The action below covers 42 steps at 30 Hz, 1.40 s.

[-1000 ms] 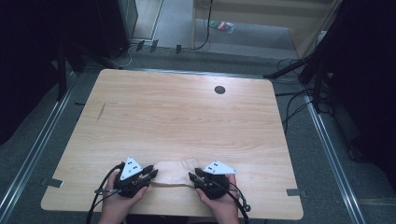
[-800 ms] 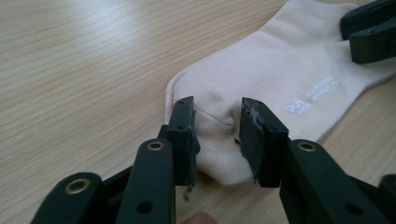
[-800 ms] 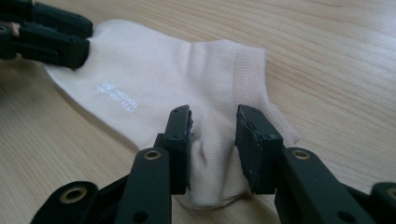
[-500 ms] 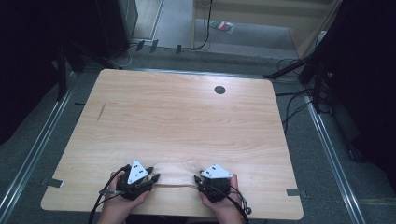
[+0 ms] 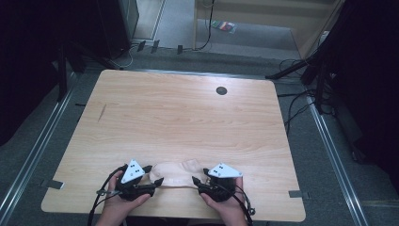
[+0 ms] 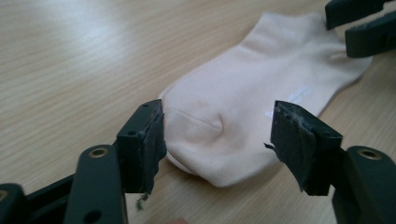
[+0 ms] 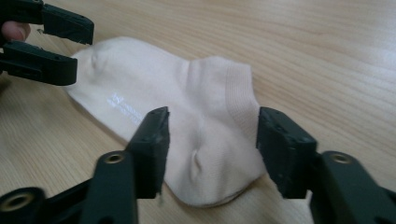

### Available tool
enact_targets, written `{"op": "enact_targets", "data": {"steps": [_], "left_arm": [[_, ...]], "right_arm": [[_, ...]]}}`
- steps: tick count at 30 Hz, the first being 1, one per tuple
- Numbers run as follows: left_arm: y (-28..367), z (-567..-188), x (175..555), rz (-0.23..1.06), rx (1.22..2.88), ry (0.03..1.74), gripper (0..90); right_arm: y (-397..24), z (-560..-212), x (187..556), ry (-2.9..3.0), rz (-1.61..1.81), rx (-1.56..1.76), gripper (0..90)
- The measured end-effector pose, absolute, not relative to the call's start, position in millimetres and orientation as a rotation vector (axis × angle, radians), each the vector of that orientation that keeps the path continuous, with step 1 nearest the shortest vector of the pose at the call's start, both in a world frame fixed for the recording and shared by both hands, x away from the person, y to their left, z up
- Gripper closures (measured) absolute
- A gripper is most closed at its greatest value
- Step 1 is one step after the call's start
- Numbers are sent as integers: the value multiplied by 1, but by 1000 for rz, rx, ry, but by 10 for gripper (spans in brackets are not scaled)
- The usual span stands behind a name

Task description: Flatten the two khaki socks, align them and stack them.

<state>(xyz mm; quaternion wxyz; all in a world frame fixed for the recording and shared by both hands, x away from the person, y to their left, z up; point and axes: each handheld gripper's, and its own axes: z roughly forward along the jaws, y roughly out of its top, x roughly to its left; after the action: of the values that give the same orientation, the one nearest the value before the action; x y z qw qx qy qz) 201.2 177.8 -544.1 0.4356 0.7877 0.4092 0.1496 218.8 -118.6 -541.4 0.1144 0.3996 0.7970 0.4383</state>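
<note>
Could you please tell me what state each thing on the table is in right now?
Sock: lying flat on the table, spread out between the two grippers, toe end toward the left one, cuff end toward the right one.
Left gripper: open, jaws just opened, pads astride the toe end without pressing it.
Right gripper: open, jaws just opened, pads astride the cuff end, not gripping.

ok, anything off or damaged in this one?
The left gripper has frayed pads, a shred hanging off one. The sock lies flat on the table, undamaged, between open jaws.
</note>
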Motion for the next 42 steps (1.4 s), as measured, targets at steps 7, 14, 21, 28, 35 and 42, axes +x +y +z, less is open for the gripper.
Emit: {"op": "enact_targets", "data": {"steps": [7,14,21,28,35,42], "left_arm": [[201,-534,201,410,1882,1056,171],[235,-534,207,452,1844,1167,142],[269,-539,206,478,1818,1242,141],[291,-543,205,509,1800,1292,141],[314,-547,201,542,1784,1349,141],[339,-548,197,583,1747,1405,141]], "right_arm": [[-136,-534,224,2230,1411,1223,268],[-169,-534,231,2146,1414,1297,189],[-210,-533,233,2076,1383,1376,166],[-244,-535,230,2039,1342,1413,137],[-275,-540,225,2003,1292,1469,133],[-304,-542,220,1943,1270,1520,133]]}}
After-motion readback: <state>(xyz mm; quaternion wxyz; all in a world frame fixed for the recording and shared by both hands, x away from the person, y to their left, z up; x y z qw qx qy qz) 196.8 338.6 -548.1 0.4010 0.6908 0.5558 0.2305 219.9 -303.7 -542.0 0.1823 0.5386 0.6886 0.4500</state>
